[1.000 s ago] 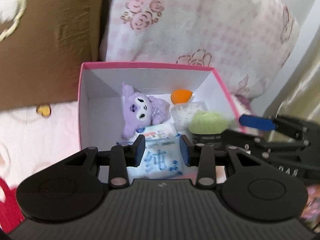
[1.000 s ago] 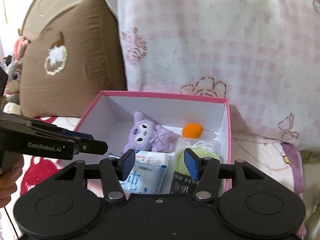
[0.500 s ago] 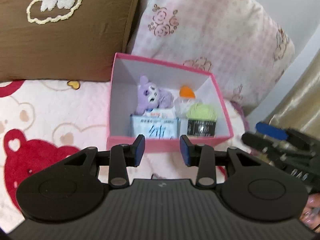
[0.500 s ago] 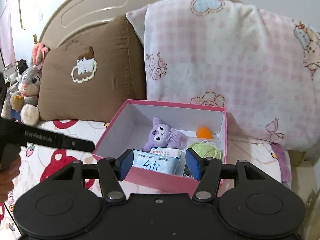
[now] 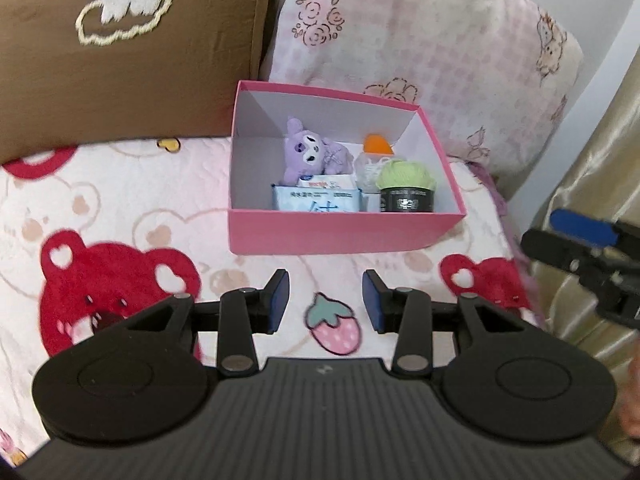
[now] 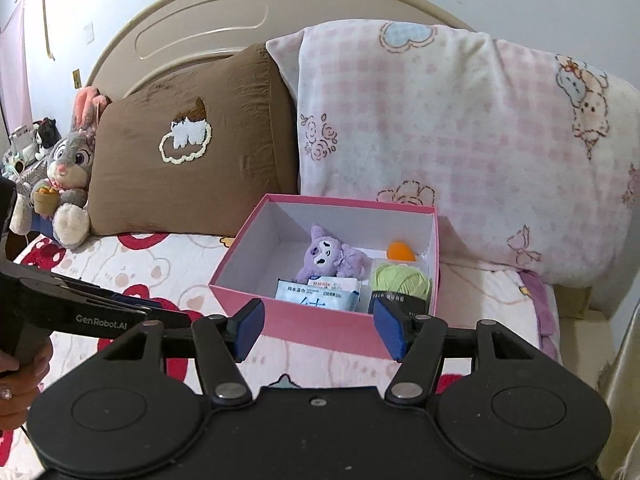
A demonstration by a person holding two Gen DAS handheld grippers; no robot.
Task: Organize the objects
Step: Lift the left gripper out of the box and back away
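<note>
Left wrist view: your left gripper [image 5: 325, 300] opening, nothing between jaws. Right gripper [image 6: 318, 330] opening wider, empty too. Ahead of both jaws, pink box [image 5: 344, 236] already holds plush toy [image 5: 308, 154], wipes pack [image 5: 316, 202], yarn [image 5: 406, 176]. Sorting looks finished; nothing loose visible.

My left gripper [image 5: 325, 300] angled downward, its jaws opening on nothing; my right gripper [image 6: 319, 327] did likewise at its three o'clock, jaws opening wider, my bare hand [image 6: 18, 376] gripping the left's handle
</note>
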